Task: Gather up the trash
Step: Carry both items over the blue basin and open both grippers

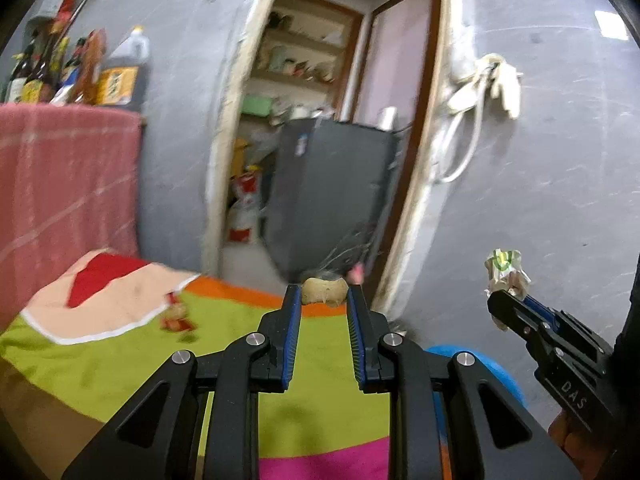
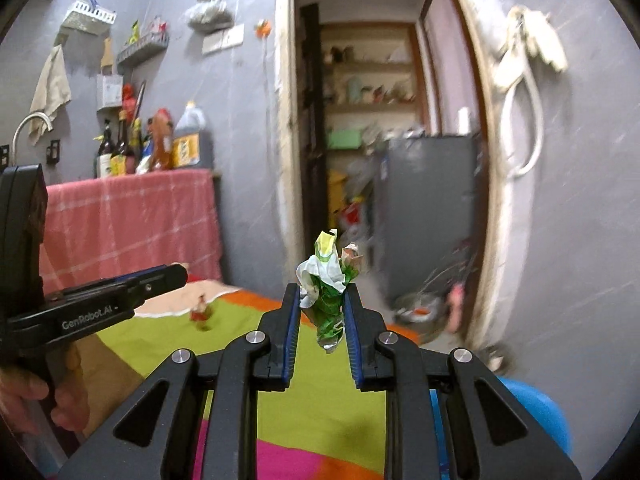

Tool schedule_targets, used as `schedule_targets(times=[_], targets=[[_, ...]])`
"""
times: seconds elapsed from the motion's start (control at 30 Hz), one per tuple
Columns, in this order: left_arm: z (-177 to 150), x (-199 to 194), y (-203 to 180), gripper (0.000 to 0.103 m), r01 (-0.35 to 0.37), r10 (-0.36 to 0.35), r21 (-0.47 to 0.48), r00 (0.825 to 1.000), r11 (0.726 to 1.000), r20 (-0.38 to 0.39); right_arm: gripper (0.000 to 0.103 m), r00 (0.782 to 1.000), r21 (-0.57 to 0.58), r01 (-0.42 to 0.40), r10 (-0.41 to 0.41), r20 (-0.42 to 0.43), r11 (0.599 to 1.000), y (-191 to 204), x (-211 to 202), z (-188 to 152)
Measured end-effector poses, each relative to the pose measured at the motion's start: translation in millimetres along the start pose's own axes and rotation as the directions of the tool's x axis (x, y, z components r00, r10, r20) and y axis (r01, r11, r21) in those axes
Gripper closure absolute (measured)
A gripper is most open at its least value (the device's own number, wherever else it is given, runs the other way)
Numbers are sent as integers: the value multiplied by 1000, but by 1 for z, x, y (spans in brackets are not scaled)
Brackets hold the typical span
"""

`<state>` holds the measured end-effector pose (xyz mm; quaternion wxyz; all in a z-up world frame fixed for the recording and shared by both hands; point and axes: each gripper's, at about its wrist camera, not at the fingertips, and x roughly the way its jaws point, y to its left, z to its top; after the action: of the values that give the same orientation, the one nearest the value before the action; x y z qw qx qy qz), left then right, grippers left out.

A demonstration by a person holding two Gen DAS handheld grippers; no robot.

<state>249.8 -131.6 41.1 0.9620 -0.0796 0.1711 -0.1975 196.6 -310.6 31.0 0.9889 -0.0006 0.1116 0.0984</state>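
My left gripper (image 1: 323, 294) is shut on a tan, lumpy scrap of trash (image 1: 324, 290) held at its fingertips above the colourful mat (image 1: 304, 408). My right gripper (image 2: 322, 294) is shut on a crumpled green-and-white wrapper (image 2: 328, 292) that sticks up above its fingers; the same wrapper (image 1: 505, 274) shows at the right of the left wrist view. A small red-and-brown crumpled wrapper (image 1: 176, 314) lies on the mat to the left, also in the right wrist view (image 2: 201, 310). The left gripper shows from the side in the right wrist view (image 2: 176, 276).
A blue bin rim (image 2: 536, 408) shows at the lower right, also in the left wrist view (image 1: 492, 368). A pink cloth-covered counter (image 2: 132, 220) with bottles stands at the left. An open doorway (image 1: 320, 120) ahead holds a dark grey cabinet (image 1: 332, 192) and shelves.
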Motion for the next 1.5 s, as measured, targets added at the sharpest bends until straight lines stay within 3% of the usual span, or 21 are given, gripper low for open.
schedule_targets(times=[0.33,0.63,0.87,1.1,1.27,1.37,1.43,1.5], targets=[[1,20,-102,84,183,-184,30,982,983,37,84,974,-15,218,-217,68,976,-67,-69,5],[-22,61,-165,84,265,-261,54,962,963,-80,82,954,75,299,-299,-11,951,-125,-83,-27],[-45,92,-176,83,272,-259,40,946,962,-192,82,948,134,314,-303,-93,940,-150,-72,-54],[-62,126,-176,83,272,-265,-19,914,962,-307,82,946,185,309,-281,-163,933,-168,-55,-72],[-72,148,-172,81,259,-257,-43,895,965,-365,71,943,217,306,-263,-206,927,-178,-42,-82],[-77,148,-166,73,246,-247,-52,895,968,-372,70,939,222,307,-256,-231,925,-181,-33,-86],[-75,146,-162,70,237,-241,-56,898,970,-368,61,938,223,306,-252,-239,926,-181,-30,-86],[-71,142,-156,68,227,-234,-62,902,972,-364,59,938,225,306,-253,-237,925,-180,-31,-86]])
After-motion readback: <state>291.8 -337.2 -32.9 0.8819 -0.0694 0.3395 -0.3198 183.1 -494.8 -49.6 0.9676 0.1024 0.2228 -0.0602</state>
